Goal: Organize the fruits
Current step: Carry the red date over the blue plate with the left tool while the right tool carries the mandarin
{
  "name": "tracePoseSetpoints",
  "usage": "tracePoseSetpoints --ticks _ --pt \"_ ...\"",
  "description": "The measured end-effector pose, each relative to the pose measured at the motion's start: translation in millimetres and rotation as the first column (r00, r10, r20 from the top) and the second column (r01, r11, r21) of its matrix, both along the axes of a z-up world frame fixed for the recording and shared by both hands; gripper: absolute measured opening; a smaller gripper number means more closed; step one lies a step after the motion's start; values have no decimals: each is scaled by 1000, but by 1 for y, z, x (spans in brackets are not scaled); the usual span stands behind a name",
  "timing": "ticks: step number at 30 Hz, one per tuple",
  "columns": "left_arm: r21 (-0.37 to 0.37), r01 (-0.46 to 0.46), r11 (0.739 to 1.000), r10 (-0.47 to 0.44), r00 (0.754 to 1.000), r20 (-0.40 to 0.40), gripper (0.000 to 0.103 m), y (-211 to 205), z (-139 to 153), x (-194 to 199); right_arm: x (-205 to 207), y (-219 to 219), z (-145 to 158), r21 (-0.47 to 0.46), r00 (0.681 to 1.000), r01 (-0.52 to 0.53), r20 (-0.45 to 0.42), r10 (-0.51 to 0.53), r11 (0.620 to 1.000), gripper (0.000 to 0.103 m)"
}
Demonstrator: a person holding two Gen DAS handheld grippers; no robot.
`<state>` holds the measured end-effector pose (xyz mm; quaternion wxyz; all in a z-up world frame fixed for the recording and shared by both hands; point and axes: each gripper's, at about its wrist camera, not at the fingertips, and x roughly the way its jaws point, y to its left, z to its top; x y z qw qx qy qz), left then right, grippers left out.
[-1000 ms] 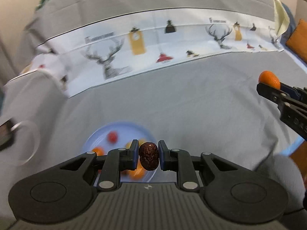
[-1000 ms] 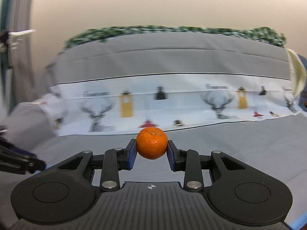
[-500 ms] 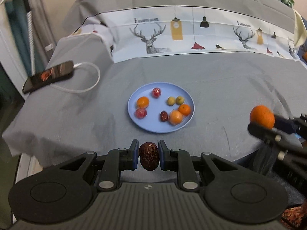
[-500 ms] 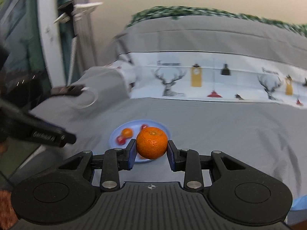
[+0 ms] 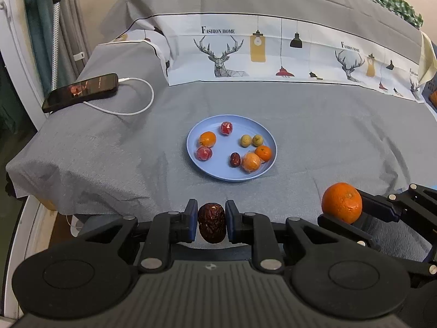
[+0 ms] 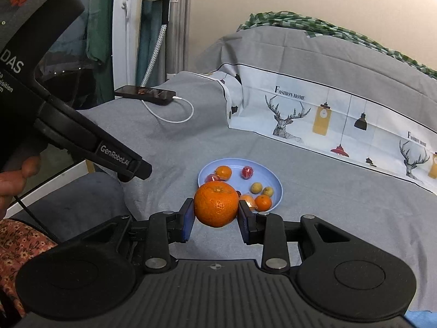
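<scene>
Left gripper (image 5: 211, 225) clamped on wrinkled dark-red date (image 5: 211, 226); right gripper (image 6: 216, 213) clamped on round orange mandarin (image 6: 216, 207), near round blue plate (image 5: 196, 150).

Plate (image 5: 196, 161) with fruits on the bed (image 5: 327, 136), phone (image 5: 82, 90) behind it to the left.

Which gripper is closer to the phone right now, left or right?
Left. The left gripper, holding a date, sits on the phone's side of the bed. The right gripper, holding an orange, is farther off, on the other side.
</scene>
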<state>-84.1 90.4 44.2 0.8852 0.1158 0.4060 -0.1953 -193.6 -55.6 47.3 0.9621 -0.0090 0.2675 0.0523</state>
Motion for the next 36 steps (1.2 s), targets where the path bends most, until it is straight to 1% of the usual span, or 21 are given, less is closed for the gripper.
tracePoseSetpoints --ticks 12,22,28,33,36 --pt "4 13 1000 -13 1000 -13 23 -4 -6 7 13 -1 -6 4 999 4 -39 -4 1000 35" --pt "6 1 1000 -1 999 -50 23 -7 -14 23 27 -4 -15 22 997 9 -83 -8 1000 35" --pt "0 -14 1000 14 998 -54 23 -9 -12 47 44 -10 -20 40 994 32 -106 -28 999 35" --pt "-33 -17 999 15 999 -45 23 -14 -7 77 66 -17 -27 42 992 47 -119 -42 998 35" --pt "-33 -15 999 14 999 -37 23 -25 -8 97 83 -23 -35 56 990 61 -134 -53 997 35"
